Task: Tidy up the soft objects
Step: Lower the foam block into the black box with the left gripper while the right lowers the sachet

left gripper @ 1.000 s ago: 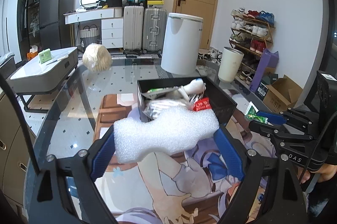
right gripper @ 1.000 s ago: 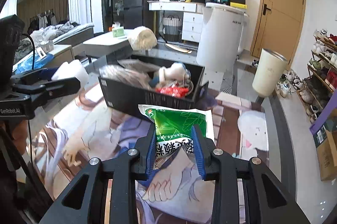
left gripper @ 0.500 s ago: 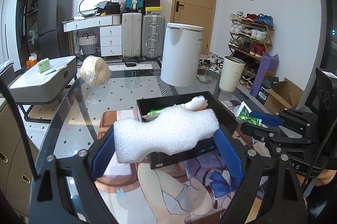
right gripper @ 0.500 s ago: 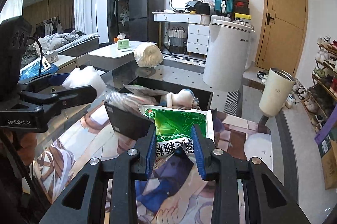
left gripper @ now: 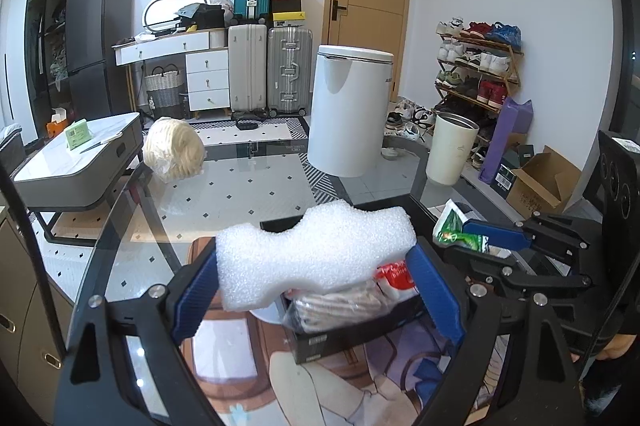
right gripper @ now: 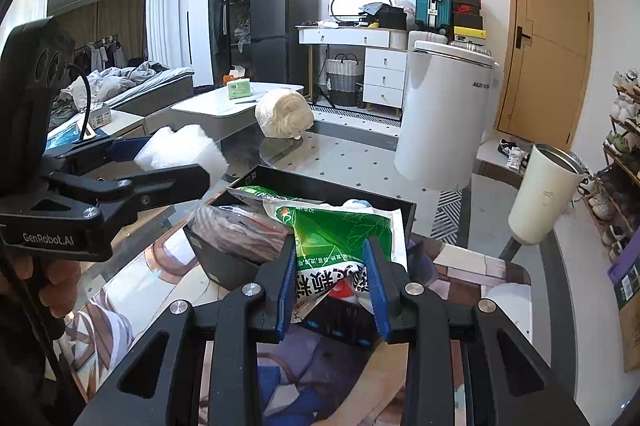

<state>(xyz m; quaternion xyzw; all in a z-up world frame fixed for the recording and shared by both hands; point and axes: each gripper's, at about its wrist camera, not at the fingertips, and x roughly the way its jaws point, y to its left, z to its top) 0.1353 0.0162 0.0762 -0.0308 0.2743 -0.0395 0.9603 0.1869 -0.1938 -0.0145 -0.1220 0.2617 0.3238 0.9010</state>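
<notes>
My left gripper [left gripper: 316,290] is shut on a white foam block [left gripper: 316,254], which it holds above the near-left corner of a black box [left gripper: 348,338]. The foam block [right gripper: 180,150] and the left gripper [right gripper: 168,166] also show at the left of the right wrist view. My right gripper [right gripper: 331,286] is shut on a green and white packet [right gripper: 340,238], held over the near edge of the black box [right gripper: 224,266]. That packet [left gripper: 456,230] and the right gripper [left gripper: 480,238] appear at the right of the left wrist view. Inside the box lie a bagged rope bundle [left gripper: 340,306] and a red packet [left gripper: 394,274].
The box stands on a printed mat [left gripper: 360,386] on a glass table [left gripper: 140,226]. A bagged ball of pale yarn [left gripper: 174,150] rests at the table's far edge. Beyond stand a white bin [left gripper: 348,106], a cream cylinder [left gripper: 452,148] and a low grey side table [left gripper: 76,158].
Both grippers have moved forward and slightly up with their loads; the foam block and the packet now hang over the black box, which has come closer in both views.
</notes>
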